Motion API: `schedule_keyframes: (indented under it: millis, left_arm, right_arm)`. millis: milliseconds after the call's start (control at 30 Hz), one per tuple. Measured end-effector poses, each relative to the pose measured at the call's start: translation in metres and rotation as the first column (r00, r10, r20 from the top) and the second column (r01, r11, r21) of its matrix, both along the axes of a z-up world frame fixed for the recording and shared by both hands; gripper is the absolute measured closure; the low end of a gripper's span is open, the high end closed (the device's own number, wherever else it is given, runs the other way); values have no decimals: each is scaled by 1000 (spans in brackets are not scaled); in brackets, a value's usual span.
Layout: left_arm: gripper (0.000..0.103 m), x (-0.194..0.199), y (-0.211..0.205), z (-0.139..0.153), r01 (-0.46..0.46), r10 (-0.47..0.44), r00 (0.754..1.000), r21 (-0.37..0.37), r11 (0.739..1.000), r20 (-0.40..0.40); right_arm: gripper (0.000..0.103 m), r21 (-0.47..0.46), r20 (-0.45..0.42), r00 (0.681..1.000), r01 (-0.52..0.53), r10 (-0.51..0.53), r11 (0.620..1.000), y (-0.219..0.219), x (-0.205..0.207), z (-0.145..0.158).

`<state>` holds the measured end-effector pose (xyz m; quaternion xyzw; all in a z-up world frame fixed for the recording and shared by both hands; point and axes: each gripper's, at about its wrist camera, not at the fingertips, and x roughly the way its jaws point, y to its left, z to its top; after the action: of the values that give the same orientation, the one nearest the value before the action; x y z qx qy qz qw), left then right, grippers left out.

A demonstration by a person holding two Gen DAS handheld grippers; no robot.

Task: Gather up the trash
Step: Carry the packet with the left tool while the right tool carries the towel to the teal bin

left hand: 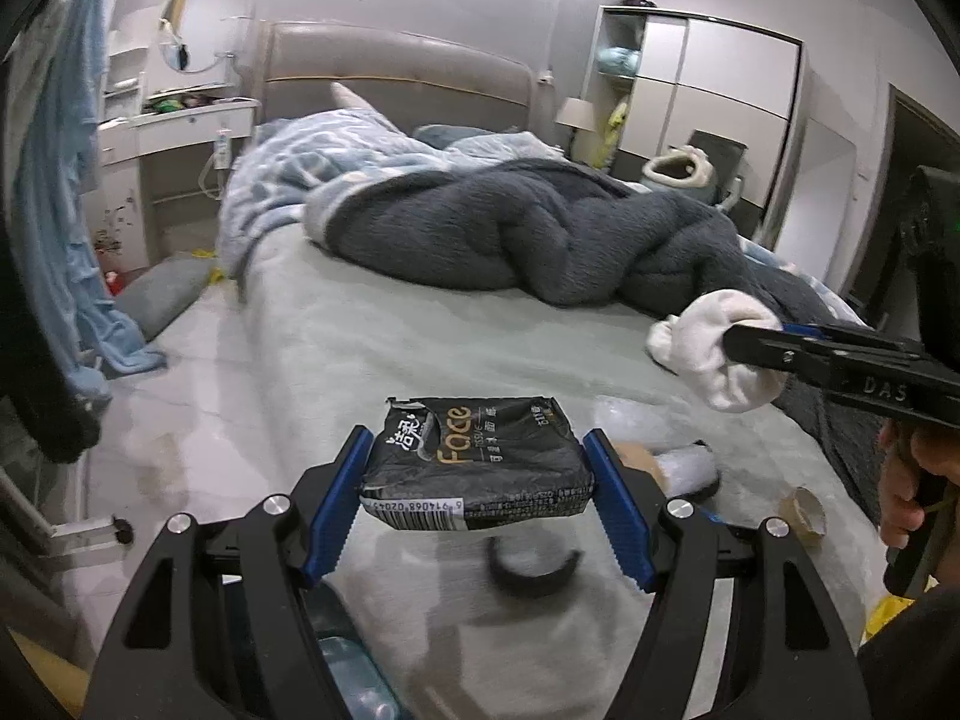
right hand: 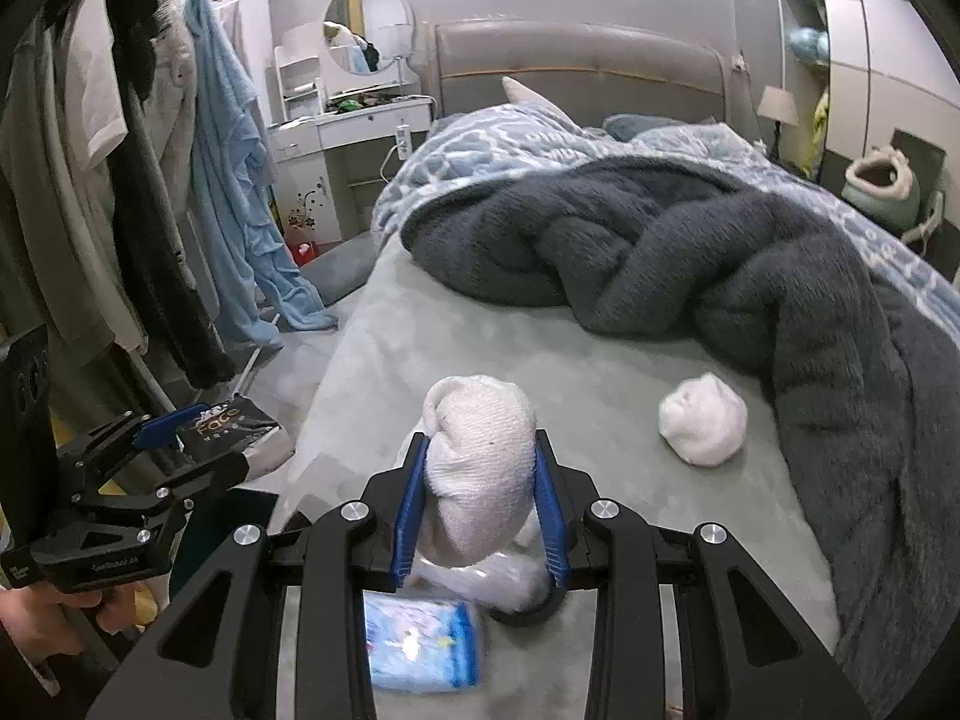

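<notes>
left gripper [left hand: 477, 495]: clamps tissue pack [left hand: 477, 462] | right gripper [right hand: 480, 513]: clamps white sock [right hand: 480, 468]

Walls: I see pale grey paint, glare at 12 o'clock.
Bed [right hand: 480, 324]: centre, grey headboard [right hand: 588, 69], dark duvet [right hand: 690, 252] over blue quilt [right hand: 480, 144].
Vanity [right hand: 360, 120]: 11 o'clock, round mirror [right hand: 367, 27] above.
Wardrobe [left hand: 714, 96]: 2 o'clock, lamp [left hand: 577, 113] beside it.
Clothes [right hand: 120, 150]: hanging at 9 o'clock.
Floor [left hand: 204, 390]: pale, glossy.

Bed [right hand: 420, 324] w/ grey-green sheet — on it: dark fleece blanket [right hand: 690, 252], white wad [right hand: 702, 420], cardboard tube [left hand: 803, 513], blue-white packet [right hand: 420, 642].
</notes>
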<state>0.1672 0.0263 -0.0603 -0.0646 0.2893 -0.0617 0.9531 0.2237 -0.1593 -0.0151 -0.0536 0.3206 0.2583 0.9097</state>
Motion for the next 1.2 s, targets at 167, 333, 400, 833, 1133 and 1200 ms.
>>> schedule_keyframes:
  millis: [167,333,400,833,1133,1200]
  left_arm:
    - [30,-3,33,-6,-83,82,995,-10,997,-64]
    - [30,-9,60,-16,-138,137,984,2,990,-117]
    - [30,-12,68,-20,-149,150,980,13,989,-134]
    - [30,-26,127,-69,-211,206,913,23,977,-351]
    - [30,-42,164,-107,-239,209,829,10,971,-519]
    - [30,-44,167,-113,-235,200,812,7,972,-548]
  right_arm:
    - [69,13,23,999,-41,40,999,25,-9,12]
    - [69,-1,27,994,-102,102,995,62,-17,13]
    - [69,-3,17,991,-130,130,992,78,-20,11]
    - [69,-35,-84,962,-264,260,964,168,-39,-22]
    - [69,-34,-210,937,-292,279,956,200,-40,-65]
    - [69,-48,-228,930,-305,287,951,209,-43,-74]
